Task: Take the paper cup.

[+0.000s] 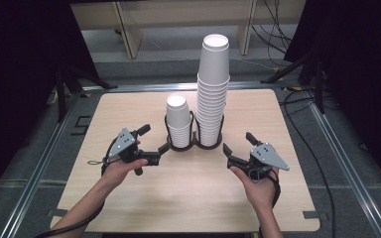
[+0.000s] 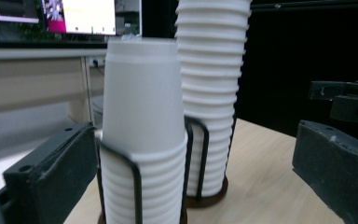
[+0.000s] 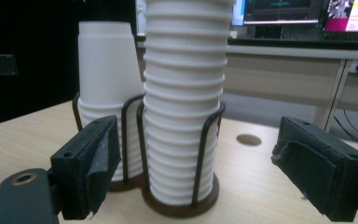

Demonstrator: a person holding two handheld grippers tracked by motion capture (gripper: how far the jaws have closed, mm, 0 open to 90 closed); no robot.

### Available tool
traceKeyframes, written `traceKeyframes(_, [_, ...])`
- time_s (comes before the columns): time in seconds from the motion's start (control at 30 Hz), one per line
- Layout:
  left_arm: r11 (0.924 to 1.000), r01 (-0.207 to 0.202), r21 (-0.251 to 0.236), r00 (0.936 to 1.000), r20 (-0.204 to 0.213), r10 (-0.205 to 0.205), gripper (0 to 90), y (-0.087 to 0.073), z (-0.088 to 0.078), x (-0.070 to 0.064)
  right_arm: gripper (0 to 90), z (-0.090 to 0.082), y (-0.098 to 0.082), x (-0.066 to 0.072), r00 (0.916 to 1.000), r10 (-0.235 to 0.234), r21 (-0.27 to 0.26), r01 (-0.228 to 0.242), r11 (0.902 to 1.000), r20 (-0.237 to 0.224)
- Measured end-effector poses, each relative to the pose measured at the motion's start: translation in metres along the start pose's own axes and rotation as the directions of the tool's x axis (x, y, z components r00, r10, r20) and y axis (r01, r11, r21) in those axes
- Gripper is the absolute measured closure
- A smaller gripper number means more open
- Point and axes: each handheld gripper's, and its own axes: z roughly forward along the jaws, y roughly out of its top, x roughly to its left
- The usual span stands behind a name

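Two stacks of upturned white paper cups stand in a black wire holder (image 1: 194, 144) at the table's middle: a short stack (image 1: 177, 121) on the left and a tall stack (image 1: 213, 94) on the right. My left gripper (image 1: 154, 139) is open just left of the holder, one jaw tip close to its base. In the left gripper view the short stack (image 2: 142, 116) stands ahead between the wide jaws, the tall stack (image 2: 212, 70) behind it. My right gripper (image 1: 238, 143) is open just right of the holder. The right gripper view faces the tall stack (image 3: 184, 93), apart from both jaws.
The wooden table (image 1: 129, 198) has free room in front of the holder and on both sides. A small round hole (image 3: 249, 139) lies in the tabletop behind the tall stack. Desks with monitors (image 2: 81, 16) and loose cables (image 1: 297, 104) lie beyond the table.
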Motion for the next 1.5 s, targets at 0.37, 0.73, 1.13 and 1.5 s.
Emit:
traceKeyframes(0.37, [0.9909, -0.127, -0.044, 0.9915, 0.02, 0.128, 0.0, 0.039, 0.038, -0.003, 14.6, 0.023, 0.041, -0.001, 0.9988, -0.036, -0.036, 0.035, 0.9988, -0.034])
traceKeyframes(0.73, [0.9848, -0.164, -0.057, 0.9831, 0.072, 0.168, 0.0, 0.063, 0.081, -0.021, 14.1, 0.046, 0.093, -0.005, 0.9974, -0.037, -0.108, 0.031, 0.9937, -0.061])
traceKeyframes(1.13, [0.9906, -0.131, -0.042, 0.9889, 0.065, 0.133, 0.0, 0.082, 0.132, -0.021, 10.2, 0.085, 0.172, -0.011, 0.9923, -0.109, -0.136, 0.1, 0.9856, -0.058])
traceKeyframes(1.5, [0.9965, -0.081, -0.017, 0.995, 0.056, 0.082, 5.5, 0.089, 0.153, -0.02, 10.2, 0.121, 0.193, -0.007, 0.9918, -0.093, -0.046, 0.089, 0.995, -0.088])
